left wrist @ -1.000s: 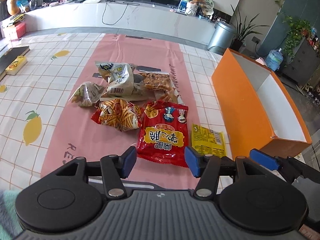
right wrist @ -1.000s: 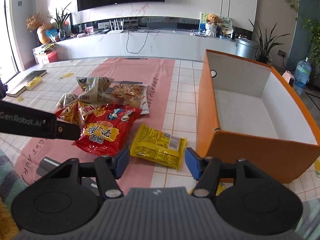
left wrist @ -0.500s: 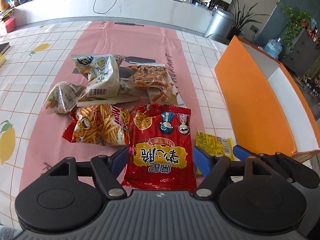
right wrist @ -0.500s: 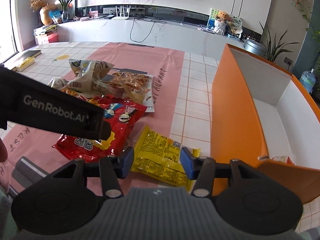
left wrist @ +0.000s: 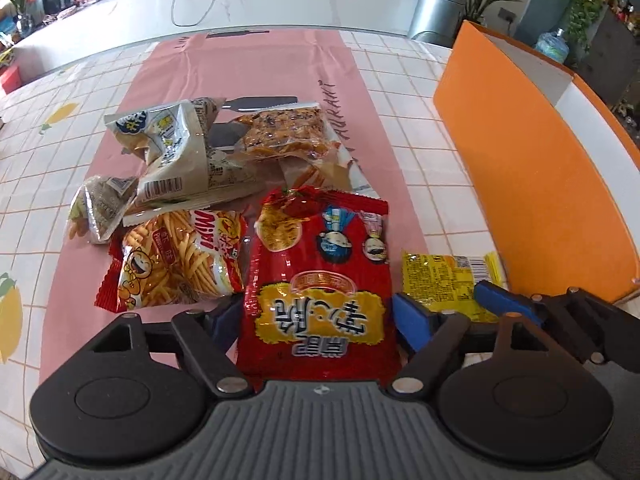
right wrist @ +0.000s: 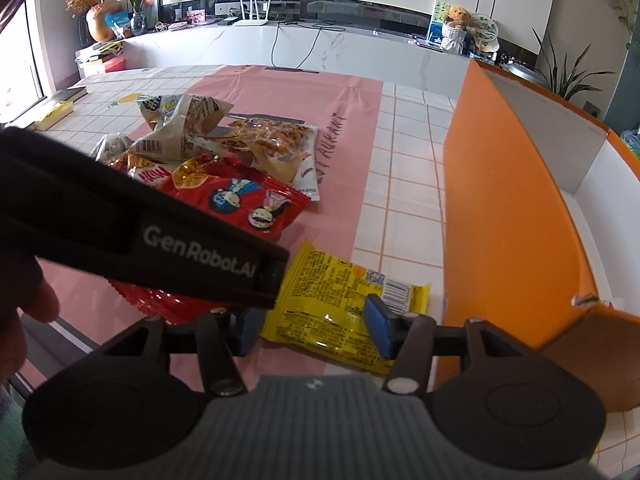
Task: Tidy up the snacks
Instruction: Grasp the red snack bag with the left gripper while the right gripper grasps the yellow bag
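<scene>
A large red snack packet (left wrist: 320, 264) lies flat on the pink runner. My left gripper (left wrist: 318, 322) stands wide open astride its near end, one blue pad at each side edge. A yellow packet (right wrist: 332, 292) lies on the tiles beside the orange box (right wrist: 500, 220). My right gripper (right wrist: 314, 330) is low over its near part with the jaws opening; the packet shows between the pads, which do not press on it. In the left wrist view one of the right gripper's fingers (left wrist: 504, 300) rests over the yellow packet (left wrist: 436, 276).
Behind the red packet lie a packet of fried sticks (left wrist: 176, 264), a beige packet (left wrist: 180, 152), a clear packet of brown snacks (left wrist: 288, 132) and a small packet (left wrist: 100, 208). The left gripper's black body (right wrist: 160, 220) and a hand (right wrist: 24, 308) cross the right wrist view.
Both grippers came forward and down. The left jaws widened and now straddle the red packet. The right jaws narrowed, then widened again, low over the yellow packet.
</scene>
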A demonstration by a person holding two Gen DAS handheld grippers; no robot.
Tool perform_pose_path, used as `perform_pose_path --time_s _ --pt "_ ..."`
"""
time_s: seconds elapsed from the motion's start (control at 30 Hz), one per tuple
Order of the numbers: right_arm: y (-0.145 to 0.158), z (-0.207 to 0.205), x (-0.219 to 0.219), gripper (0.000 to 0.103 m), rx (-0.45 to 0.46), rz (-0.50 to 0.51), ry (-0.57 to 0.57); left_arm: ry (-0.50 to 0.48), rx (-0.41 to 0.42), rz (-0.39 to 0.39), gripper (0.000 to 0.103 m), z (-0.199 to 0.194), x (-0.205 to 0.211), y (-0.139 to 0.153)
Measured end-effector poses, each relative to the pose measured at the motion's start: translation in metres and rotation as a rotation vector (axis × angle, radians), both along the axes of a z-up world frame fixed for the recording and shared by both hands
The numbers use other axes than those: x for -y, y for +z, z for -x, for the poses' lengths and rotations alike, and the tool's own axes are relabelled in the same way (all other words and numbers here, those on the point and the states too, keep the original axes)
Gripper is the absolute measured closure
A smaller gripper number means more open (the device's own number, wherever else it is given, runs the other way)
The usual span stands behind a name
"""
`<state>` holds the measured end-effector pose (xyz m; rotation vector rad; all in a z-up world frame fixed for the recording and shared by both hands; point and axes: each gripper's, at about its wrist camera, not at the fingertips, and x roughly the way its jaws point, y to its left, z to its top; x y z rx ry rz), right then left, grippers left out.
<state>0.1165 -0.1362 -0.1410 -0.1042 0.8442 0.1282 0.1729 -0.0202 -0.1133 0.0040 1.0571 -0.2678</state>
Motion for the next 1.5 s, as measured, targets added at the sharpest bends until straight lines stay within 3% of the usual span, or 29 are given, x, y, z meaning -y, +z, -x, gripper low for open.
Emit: perform_pose_path --time_s 0.27,0.53,0.6,0.63,0.67,0.73,0.83,0.97,1.07,1.23,1.3,1.37,1.5 --pt "0.003 0.009 0.0 0.044 -0.044 -0.065 -0.001 0.089 -0.038 0.078 0.035 0.017 -0.034 0.012" --pt "0.01 0.019 -0.02 0.047 -0.086 -0.157 0.118 0.191 -0.057 0.082 0.039 0.033 -0.068 0.021" --pt "0.014 0.022 -0.023 0.048 -0.062 -0.118 0.137 0.189 -0.077 0.104 0.042 0.035 -0.072 0.021" --pt "0.016 0.023 -0.023 0.047 -0.044 -0.086 0.147 0.182 -0.086 0.108 0.05 0.036 -0.073 0.021" --pt "0.018 0.022 -0.021 0.044 -0.03 -0.054 0.169 0.174 -0.094 0.109 0.051 0.037 -0.073 0.021" --pt "0.015 0.015 -0.017 0.028 -0.049 0.018 0.243 0.166 -0.11 0.107 0.051 0.039 -0.074 0.02" --pt "0.004 0.002 -0.009 0.027 -0.089 0.112 0.29 0.17 -0.124 0.118 0.051 0.041 -0.076 0.016" --pt "0.0 -0.002 -0.003 0.026 -0.132 0.094 0.279 0.181 -0.121 0.119 0.053 0.044 -0.08 0.016" --pt "0.001 0.008 -0.007 0.022 -0.14 0.04 0.223 0.229 -0.121 0.099 0.053 0.044 -0.085 0.016" --pt "0.009 0.028 -0.023 0.026 -0.174 -0.082 0.212 0.239 -0.129 0.11 0.052 0.045 -0.091 0.017" --pt "0.014 0.03 -0.024 0.032 -0.168 -0.112 0.218 0.25 -0.118 0.116 0.039 0.046 -0.094 0.019" --pt "0.019 0.031 -0.023 0.032 -0.131 -0.092 0.246 0.265 -0.099 0.133 0.022 0.047 -0.096 0.021" --pt "0.014 0.019 -0.019 0.029 -0.097 0.046 0.305 0.26 -0.106 0.11 0.018 0.043 -0.09 0.02"
